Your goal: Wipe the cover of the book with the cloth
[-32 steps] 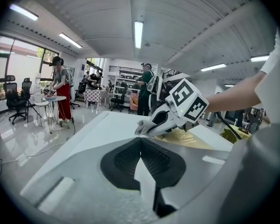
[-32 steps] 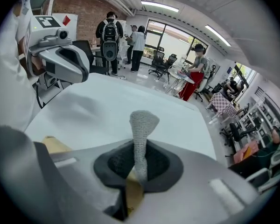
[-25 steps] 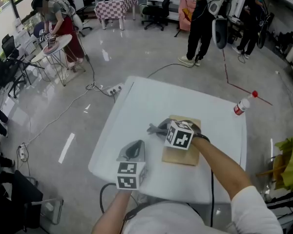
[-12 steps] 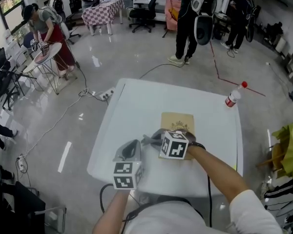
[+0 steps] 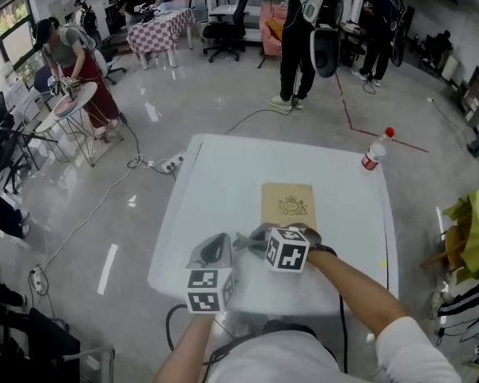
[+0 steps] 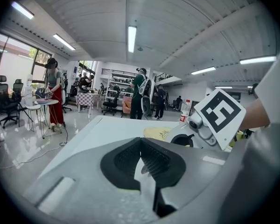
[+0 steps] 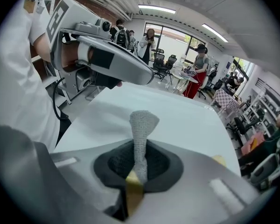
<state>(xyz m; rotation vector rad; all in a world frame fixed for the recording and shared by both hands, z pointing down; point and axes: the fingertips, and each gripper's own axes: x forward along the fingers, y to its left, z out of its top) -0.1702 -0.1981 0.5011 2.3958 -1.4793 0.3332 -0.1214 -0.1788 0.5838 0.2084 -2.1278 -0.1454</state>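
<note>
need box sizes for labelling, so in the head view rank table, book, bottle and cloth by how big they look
1. table
2. book
3. bottle and cloth: both look small and alike. The cloth shows only in part, so I won't rank them.

This is a large open hall, something like a laboratory or a workshop, not a home. The grey floor [image 5: 144, 134] is polished and shiny. A power strip [image 5: 172, 163] with cables lies on it at the middle left, and a red tape line [image 5: 407, 145] runs at the upper right. Black office chairs [image 5: 223, 18] and a table with a checkered cloth [image 5: 156, 29] stand at the top. At the upper left a person in a red apron [image 5: 73, 56] works at a small round table [image 5: 70, 100]. In the left gripper view, long strip lamps [image 6: 132, 36] run along the ceiling.
</note>
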